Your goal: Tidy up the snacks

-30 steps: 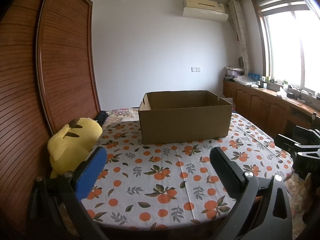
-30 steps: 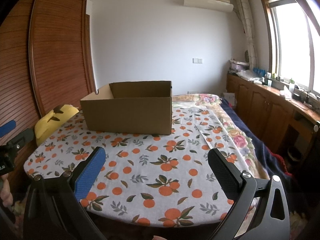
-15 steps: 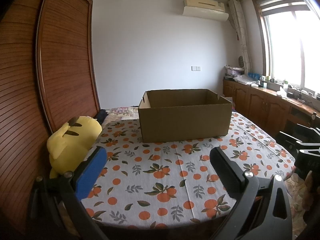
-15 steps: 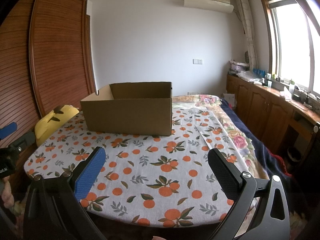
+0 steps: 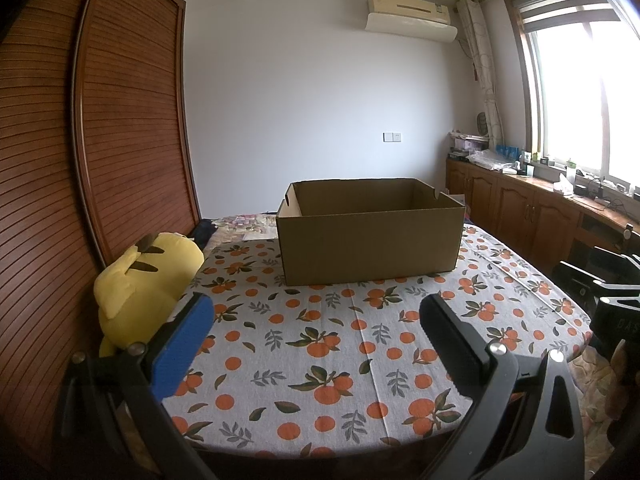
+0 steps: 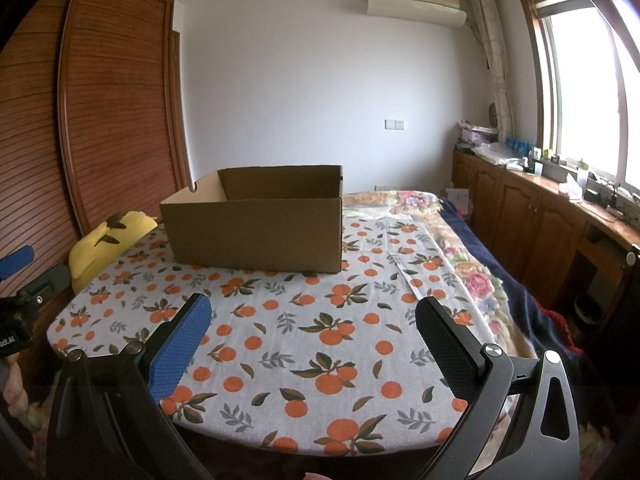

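Both grippers' fingers [image 5: 188, 344] [image 6: 444, 344] (spread apart, holding nothing) face the cardboard box [image 5: 370, 240] well beyond them.

The cardboard box [image 5: 368, 232] stands on the cloth [image 5: 320, 340] that covers the bed [image 6: 460, 248], toward its far side. The plush toy [image 5: 140, 292] lies left of the box, at the cloth's left edge, against the wardrobe [image 5: 100, 160]. The cabinets [image 6: 540, 220] run along the right wall under the window [image 6: 592, 80]. Both grippers, the left gripper [image 5: 316, 340] and the right gripper [image 6: 316, 340], hang before the cloth's near edge, jaws spread wide, nothing between them.
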Motion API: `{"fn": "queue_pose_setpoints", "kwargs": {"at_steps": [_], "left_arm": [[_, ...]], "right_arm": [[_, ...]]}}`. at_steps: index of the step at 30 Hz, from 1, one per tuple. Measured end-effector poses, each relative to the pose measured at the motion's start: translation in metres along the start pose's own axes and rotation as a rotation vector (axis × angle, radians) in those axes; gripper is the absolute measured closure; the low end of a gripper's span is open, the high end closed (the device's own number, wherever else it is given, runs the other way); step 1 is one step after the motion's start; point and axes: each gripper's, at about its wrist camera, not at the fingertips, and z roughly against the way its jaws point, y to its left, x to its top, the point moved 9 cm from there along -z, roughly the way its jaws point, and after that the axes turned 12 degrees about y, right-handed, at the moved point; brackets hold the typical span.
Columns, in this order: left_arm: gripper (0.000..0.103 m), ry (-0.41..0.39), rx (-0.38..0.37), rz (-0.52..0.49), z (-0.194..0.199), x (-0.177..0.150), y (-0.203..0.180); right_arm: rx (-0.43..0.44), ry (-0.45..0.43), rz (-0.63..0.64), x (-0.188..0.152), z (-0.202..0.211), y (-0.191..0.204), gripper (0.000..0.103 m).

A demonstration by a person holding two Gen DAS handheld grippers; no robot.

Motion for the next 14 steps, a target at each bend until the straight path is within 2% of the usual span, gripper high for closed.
{"fn": "queue_pose_setpoints", "kwargs": {"at_steps": [14], "left_arm": [[0.000, 0.000, 0.001, -0.002, 0.0000, 0.0001, 0.0003]], "right_arm": [[-0.001, -0.004, 0.000, 0.0000, 0.0003, -0.0001, 0.000]]}}
